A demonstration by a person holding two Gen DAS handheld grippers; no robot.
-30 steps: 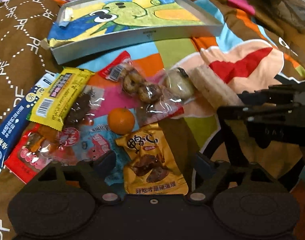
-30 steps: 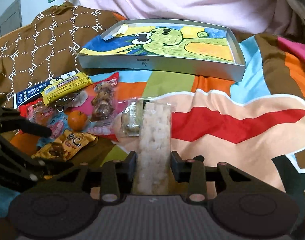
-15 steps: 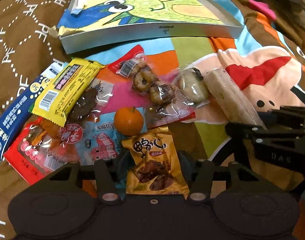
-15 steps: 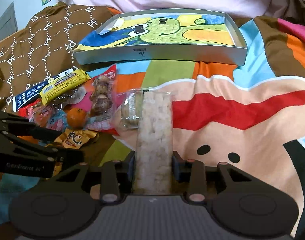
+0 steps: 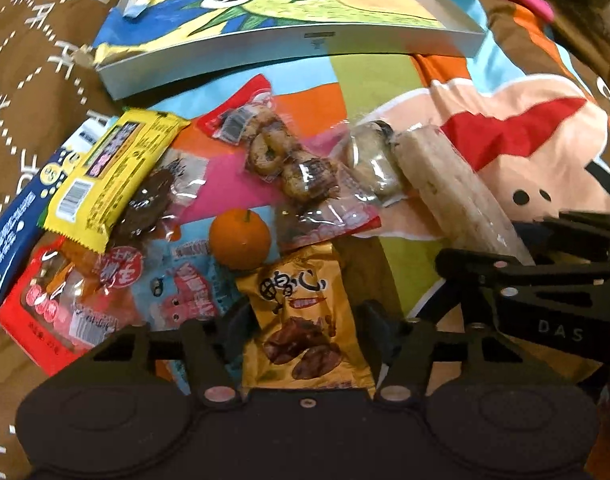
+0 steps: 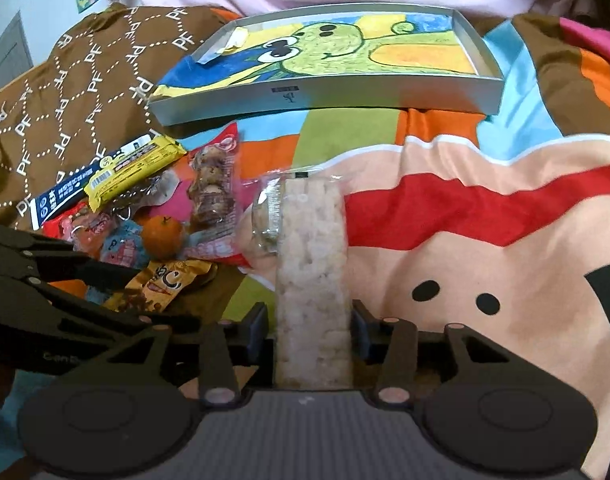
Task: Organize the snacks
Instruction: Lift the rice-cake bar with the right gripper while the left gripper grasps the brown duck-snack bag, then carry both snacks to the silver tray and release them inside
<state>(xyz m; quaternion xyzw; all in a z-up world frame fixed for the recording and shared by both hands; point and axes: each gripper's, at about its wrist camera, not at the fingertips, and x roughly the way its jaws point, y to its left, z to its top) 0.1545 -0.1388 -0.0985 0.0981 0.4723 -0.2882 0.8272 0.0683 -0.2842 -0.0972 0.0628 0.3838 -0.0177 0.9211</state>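
Snacks lie scattered on a bright cartoon-print blanket [image 6: 485, 208], and a shallow grey tray [image 6: 345, 96] lined with a green dinosaur drawing sits at the blanket's far edge, holding no snacks. Your left gripper [image 5: 301, 320] sits low over the near left part of the pile, with a golden-brown snack packet [image 5: 301, 320] lying between its fingers; the jaws are opening and the pads stand just off the packet's sides rather than pressing it. Your right gripper [image 6: 311, 320] is beside it to the right, straddling the near end of a long clear-wrapped puffed rice bar [image 6: 311, 248] that points away toward the tray; these jaws are opening too, and a narrow gap shows on each side of the bar, so it rests on the blanket between the fingers. Just beyond the golden packet sits a small orange [image 5: 239, 238], touching its far end. Past the orange lies a clear pack of ring-shaped cookies [image 5: 289, 168], and a small clear-wrapped pastry [image 5: 371, 160] lies against the far end of the rice bar. Toward the blanket's left edge are a yellow bar wrapper [image 5: 113, 176] overlapping a blue packet [image 5: 13, 236], with a red packet [image 5: 57, 308] and a light blue cartoon packet [image 5: 185, 292] nearer to you
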